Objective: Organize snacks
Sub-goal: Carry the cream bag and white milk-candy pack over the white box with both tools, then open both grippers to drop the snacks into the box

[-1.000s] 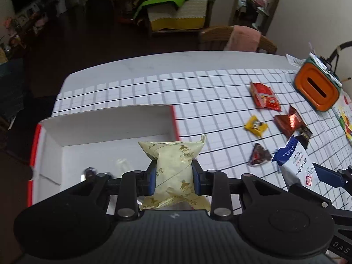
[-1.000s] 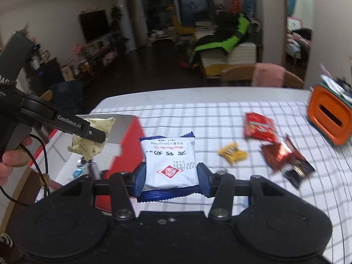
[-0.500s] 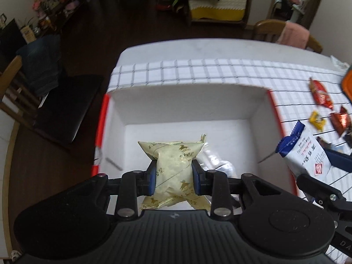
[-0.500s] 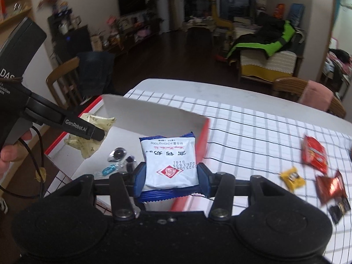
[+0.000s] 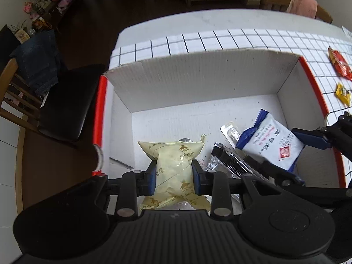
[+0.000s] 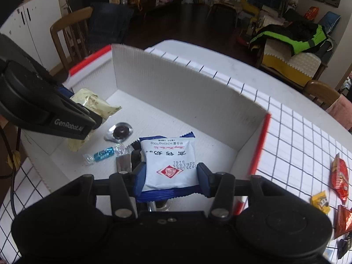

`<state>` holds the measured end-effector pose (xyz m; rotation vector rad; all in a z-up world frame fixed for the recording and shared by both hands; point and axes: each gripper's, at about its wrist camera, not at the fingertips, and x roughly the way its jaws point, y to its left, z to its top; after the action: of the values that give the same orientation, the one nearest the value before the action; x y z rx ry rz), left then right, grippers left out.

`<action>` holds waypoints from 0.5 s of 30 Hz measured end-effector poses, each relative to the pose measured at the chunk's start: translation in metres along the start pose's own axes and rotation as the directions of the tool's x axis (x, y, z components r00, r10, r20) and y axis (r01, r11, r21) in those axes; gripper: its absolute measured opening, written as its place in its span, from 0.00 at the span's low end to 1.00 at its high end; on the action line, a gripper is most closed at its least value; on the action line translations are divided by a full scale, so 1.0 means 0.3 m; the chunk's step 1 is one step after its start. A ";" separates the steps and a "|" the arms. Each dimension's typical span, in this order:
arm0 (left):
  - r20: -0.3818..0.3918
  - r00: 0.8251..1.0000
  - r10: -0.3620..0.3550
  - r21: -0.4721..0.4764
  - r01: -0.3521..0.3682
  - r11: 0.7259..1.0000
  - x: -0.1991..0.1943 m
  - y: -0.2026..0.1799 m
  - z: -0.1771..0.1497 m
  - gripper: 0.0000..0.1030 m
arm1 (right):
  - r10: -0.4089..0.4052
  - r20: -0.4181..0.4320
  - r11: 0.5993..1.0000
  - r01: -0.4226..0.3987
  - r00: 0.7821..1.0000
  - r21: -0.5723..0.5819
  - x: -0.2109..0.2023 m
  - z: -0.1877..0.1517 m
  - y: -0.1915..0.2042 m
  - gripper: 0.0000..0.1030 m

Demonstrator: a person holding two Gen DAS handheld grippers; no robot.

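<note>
A white cardboard box with red rims (image 5: 198, 81) (image 6: 176, 88) stands on the checked tablecloth. My left gripper (image 5: 173, 176) is shut on a pale yellow snack packet (image 5: 173, 167) and holds it over the box's near left part; the packet also shows in the right wrist view (image 6: 92, 103). My right gripper (image 6: 171, 178) is shut on a white and blue snack packet (image 6: 169, 165) and holds it inside the box at the right (image 5: 272, 140). Several small wrapped sweets lie on the box floor, among them a blue candy (image 6: 103, 153) and a round silver one (image 6: 120, 131).
Loose snacks lie on the tablecloth right of the box: a red packet (image 6: 340, 178) (image 5: 340, 63), a yellow one (image 6: 320, 201) (image 5: 342, 91) and a dark red one (image 6: 343, 220). Wooden chairs (image 5: 26, 101) stand at the table's left and far side.
Both grippers have moved left from over the tablecloth to over and into the box, each still holding its packet. The box now fills both views.
</note>
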<state>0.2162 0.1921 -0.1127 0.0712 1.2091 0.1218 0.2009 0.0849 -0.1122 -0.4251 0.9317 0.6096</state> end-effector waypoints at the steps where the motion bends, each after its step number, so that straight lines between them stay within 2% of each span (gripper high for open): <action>1: -0.010 1.000 0.005 0.008 -0.005 1.000 0.011 -0.005 0.003 0.30 | 0.001 -0.009 1.000 -0.001 1.000 -0.001 0.011 0.002 0.003 0.47; 9: -0.075 0.997 0.000 0.047 0.003 0.999 0.058 -0.040 0.026 0.30 | 0.025 -0.054 1.000 -0.024 0.998 0.015 0.046 -0.004 -0.008 0.47; 15: -0.085 0.996 -0.013 0.046 0.017 0.999 0.067 -0.042 0.034 0.30 | 0.040 -0.054 0.999 -0.039 0.998 0.023 0.051 0.003 -0.012 0.47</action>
<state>0.2333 0.1824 -0.1292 0.0989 1.2972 0.0842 0.2106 0.0873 -0.1243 -0.4067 0.9998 0.6257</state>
